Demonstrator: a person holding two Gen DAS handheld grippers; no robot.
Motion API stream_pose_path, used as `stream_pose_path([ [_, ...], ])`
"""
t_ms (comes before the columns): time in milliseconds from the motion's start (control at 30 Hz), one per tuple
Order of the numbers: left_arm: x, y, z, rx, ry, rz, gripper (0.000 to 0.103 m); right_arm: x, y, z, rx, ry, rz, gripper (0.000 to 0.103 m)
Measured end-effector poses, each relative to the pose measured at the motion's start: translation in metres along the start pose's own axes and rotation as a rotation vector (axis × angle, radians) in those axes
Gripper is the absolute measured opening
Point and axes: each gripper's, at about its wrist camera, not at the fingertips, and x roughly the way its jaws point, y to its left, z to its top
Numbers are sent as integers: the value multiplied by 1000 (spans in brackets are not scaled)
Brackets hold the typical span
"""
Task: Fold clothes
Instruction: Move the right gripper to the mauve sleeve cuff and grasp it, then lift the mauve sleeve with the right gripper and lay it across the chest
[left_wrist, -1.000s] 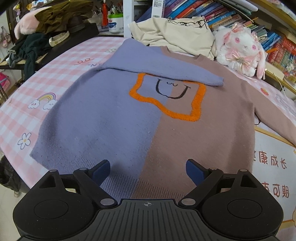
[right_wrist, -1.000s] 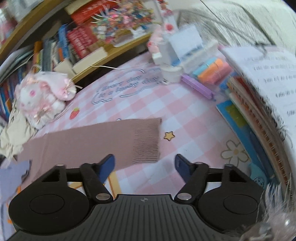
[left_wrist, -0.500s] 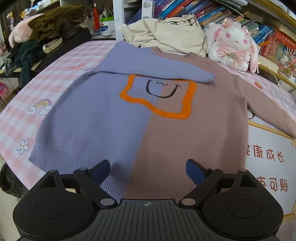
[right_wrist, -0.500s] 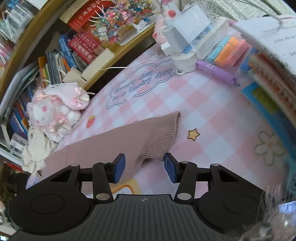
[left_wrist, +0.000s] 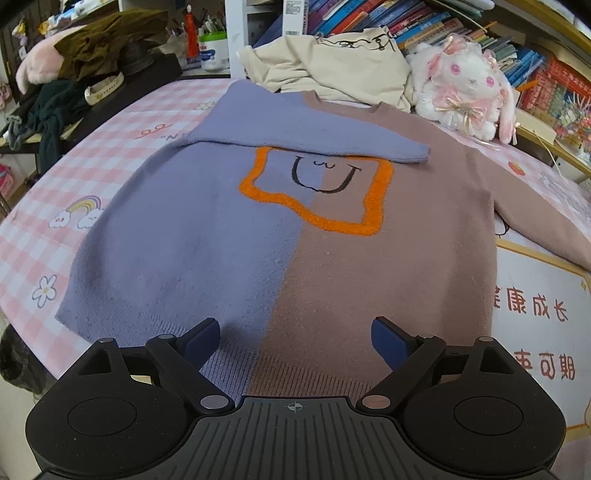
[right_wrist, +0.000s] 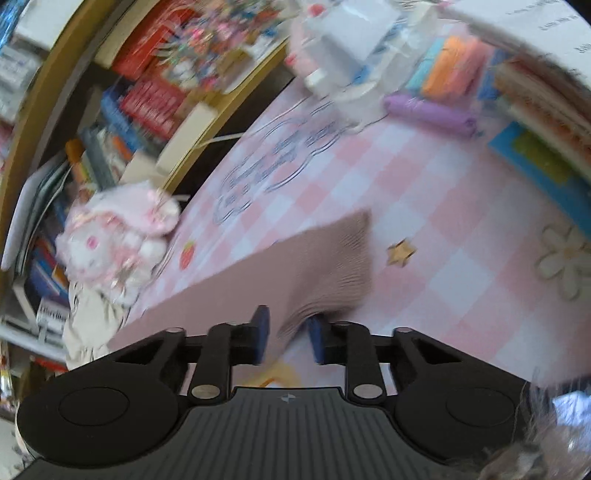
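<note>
A sweater (left_wrist: 280, 236), half lilac and half dusty brown with an orange-framed smiley, lies flat on the pink checked table. Its lilac sleeve (left_wrist: 295, 142) is folded across the chest. The brown sleeve (left_wrist: 543, 229) stretches out to the right. My left gripper (left_wrist: 295, 338) hovers open just above the hem, holding nothing. In the blurred right wrist view, my right gripper (right_wrist: 286, 332) is shut on the ribbed cuff (right_wrist: 332, 269) of the brown sleeve, which lifts off the table.
A cream garment (left_wrist: 340, 62) and a white plush rabbit (left_wrist: 461, 81) sit behind the sweater's collar, with bookshelves (left_wrist: 535, 55) beyond. Dark clothes (left_wrist: 51, 107) pile at the left. Stacked books (right_wrist: 546, 122), a purple pouch (right_wrist: 432, 114) and a white stand (right_wrist: 351, 48) lie beyond the cuff.
My right gripper has moved onto the brown cuff, shut on it and begun lifting it, tilting as it goes. The left gripper has drifted slightly and stays open.
</note>
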Motion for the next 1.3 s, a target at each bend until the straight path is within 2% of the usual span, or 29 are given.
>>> stream_pose_path([
  [300, 6, 15, -2, -79, 24, 10, 91, -4, -10, 11, 17, -2, -27, 18],
  [633, 8, 16, -3, -50, 17, -9, 91, -3, 0, 12, -20, 3, -94, 7],
  [733, 8, 19, -4, -43, 11, -17, 91, -7, 16, 10, -88, -26, -100, 7],
  [967, 8, 28, -2, -3, -16, -46, 91, -10, 73, 0, -270, -68, -55, 7],
  [1300, 10, 59, 20, 134, -90, -143, 91, -2, 184, -45, -449, -83, 62, 7],
])
